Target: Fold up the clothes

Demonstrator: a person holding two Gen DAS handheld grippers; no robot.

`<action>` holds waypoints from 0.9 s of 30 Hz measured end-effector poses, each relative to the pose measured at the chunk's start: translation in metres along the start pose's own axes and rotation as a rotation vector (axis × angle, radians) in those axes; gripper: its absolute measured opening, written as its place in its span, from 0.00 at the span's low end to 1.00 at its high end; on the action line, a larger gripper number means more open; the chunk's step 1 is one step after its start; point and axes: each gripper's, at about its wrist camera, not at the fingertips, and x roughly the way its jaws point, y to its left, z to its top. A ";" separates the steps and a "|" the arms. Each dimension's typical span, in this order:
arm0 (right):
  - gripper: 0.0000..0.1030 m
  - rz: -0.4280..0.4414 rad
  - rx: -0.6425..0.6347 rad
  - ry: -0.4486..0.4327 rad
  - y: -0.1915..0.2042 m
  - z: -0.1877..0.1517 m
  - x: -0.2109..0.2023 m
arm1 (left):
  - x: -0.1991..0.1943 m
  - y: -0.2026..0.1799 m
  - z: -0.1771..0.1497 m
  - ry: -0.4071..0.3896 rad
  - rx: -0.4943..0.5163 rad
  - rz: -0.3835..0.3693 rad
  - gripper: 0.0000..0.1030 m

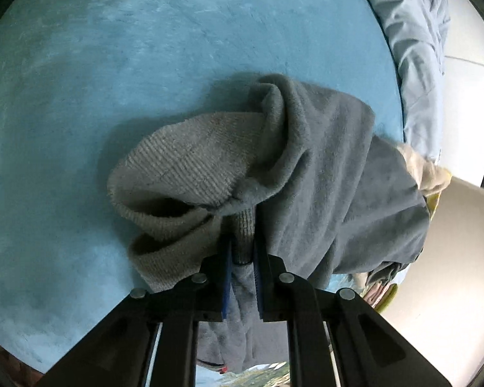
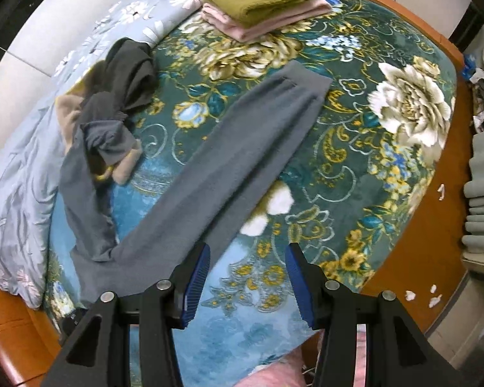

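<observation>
Left hand-held gripper (image 1: pixel 242 251) pinches only the gray trousers' (image 1: pixel 322 161) ribbed cuff; the right hand-held gripper (image 2: pixel 247 277) hangs open, so dragging could bunch the leg on the bed (image 1: pixel 113 64).

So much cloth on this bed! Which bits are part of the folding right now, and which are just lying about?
In the job:
- grey trousers, ribbed cuff pinched in the left gripper
- right gripper, open above the bed
- crumpled clothes pile, probably next

Just lying about:
- folded stack, already done
- floral blanket
- pale blue quilt
</observation>
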 end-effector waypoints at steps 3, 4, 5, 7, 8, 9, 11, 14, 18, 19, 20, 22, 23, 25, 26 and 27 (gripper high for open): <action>0.51 -0.003 0.005 0.015 -0.003 -0.003 0.006 | -0.022 0.005 -0.013 0.005 0.026 -0.095 0.32; 0.51 -0.002 0.007 0.021 -0.004 -0.004 0.008 | -0.032 0.008 -0.019 -0.005 0.034 -0.130 0.35; 0.51 0.001 0.005 0.023 -0.003 -0.005 0.009 | -0.041 0.013 -0.025 -0.023 0.034 -0.147 0.39; 0.51 0.011 -0.003 0.025 -0.001 -0.006 0.011 | -0.055 0.032 -0.038 -0.075 0.012 -0.141 0.39; 0.51 0.017 -0.008 0.026 0.001 -0.007 0.011 | -0.062 0.041 -0.045 -0.101 0.001 -0.138 0.39; 0.51 0.023 -0.013 0.027 0.002 -0.007 0.012 | -0.070 0.051 -0.051 -0.127 -0.010 -0.134 0.39; 0.51 0.035 -0.022 0.024 0.004 -0.007 0.012 | -0.082 0.074 -0.062 -0.169 -0.052 -0.132 0.39; 0.51 0.041 -0.038 0.020 0.006 -0.007 0.011 | -0.090 0.125 -0.067 -0.183 -0.200 -0.139 0.39; 0.51 0.035 -0.028 0.026 0.000 -0.006 0.011 | -0.080 0.141 -0.071 -0.170 -0.199 -0.063 0.39; 0.51 0.036 -0.021 0.028 -0.001 -0.006 0.012 | -0.073 0.138 -0.071 -0.161 -0.178 -0.062 0.39; 0.51 0.037 -0.014 0.031 -0.003 -0.005 0.013 | -0.067 0.135 -0.071 -0.153 -0.157 -0.060 0.39; 0.51 0.040 -0.002 0.035 -0.005 -0.004 0.014 | -0.055 0.128 -0.071 -0.137 -0.115 -0.057 0.39; 0.51 0.042 0.002 0.038 -0.006 -0.004 0.015 | -0.049 0.124 -0.070 -0.131 -0.104 -0.049 0.39; 0.51 0.045 0.007 0.041 -0.006 -0.005 0.016 | -0.037 0.118 -0.066 -0.127 -0.104 -0.021 0.39; 0.51 0.044 0.003 0.042 -0.005 -0.005 0.016 | -0.032 0.114 -0.064 -0.125 -0.105 -0.007 0.37; 0.51 0.043 -0.002 0.042 -0.004 -0.006 0.016 | -0.029 0.111 -0.063 -0.126 -0.106 -0.003 0.35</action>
